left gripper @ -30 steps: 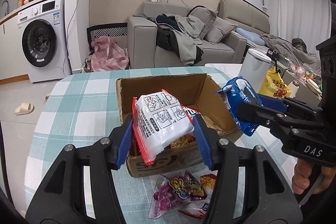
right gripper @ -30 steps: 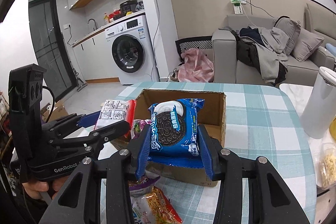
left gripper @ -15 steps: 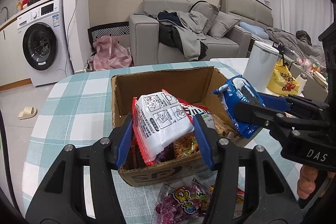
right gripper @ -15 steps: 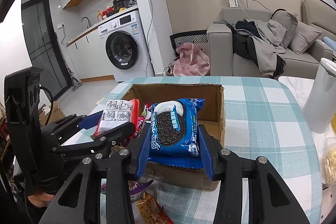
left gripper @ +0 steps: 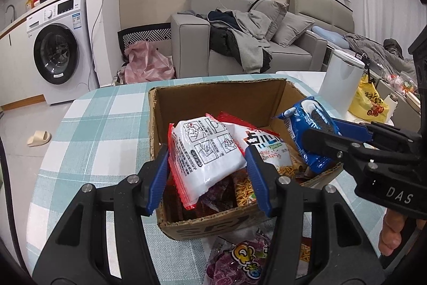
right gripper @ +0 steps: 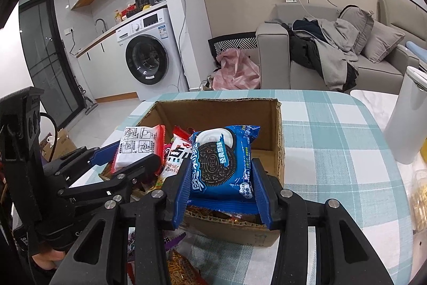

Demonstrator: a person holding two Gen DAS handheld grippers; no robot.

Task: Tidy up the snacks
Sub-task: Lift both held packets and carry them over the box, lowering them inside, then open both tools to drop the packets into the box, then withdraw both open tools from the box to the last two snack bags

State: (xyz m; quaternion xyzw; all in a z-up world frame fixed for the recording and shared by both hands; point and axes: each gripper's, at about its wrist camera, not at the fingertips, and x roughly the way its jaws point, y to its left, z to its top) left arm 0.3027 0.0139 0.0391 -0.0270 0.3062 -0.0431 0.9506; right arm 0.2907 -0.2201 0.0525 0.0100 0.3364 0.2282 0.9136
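Note:
An open cardboard box (left gripper: 213,95) (right gripper: 218,108) stands on the checked table and holds several snack packets. My left gripper (left gripper: 206,164) (right gripper: 133,162) is shut on a white and red snack packet (left gripper: 205,151) (right gripper: 138,143), held over the box's near left part. My right gripper (right gripper: 221,178) (left gripper: 317,140) is shut on a blue Oreo packet (right gripper: 224,159) (left gripper: 307,127), held over the box's near right edge. A white and red packet (left gripper: 267,146) lies inside the box between them.
A purple snack packet (left gripper: 237,261) and an orange one (right gripper: 181,269) lie on the table in front of the box. A white canister (left gripper: 341,82) (right gripper: 411,114) and a yellow bag (left gripper: 371,103) stand to the right. The teal checked tablecloth (right gripper: 333,140) surrounds the box.
Both grippers have moved forward and lower over the box with their packets. The box now looks nearer and its contents show more.

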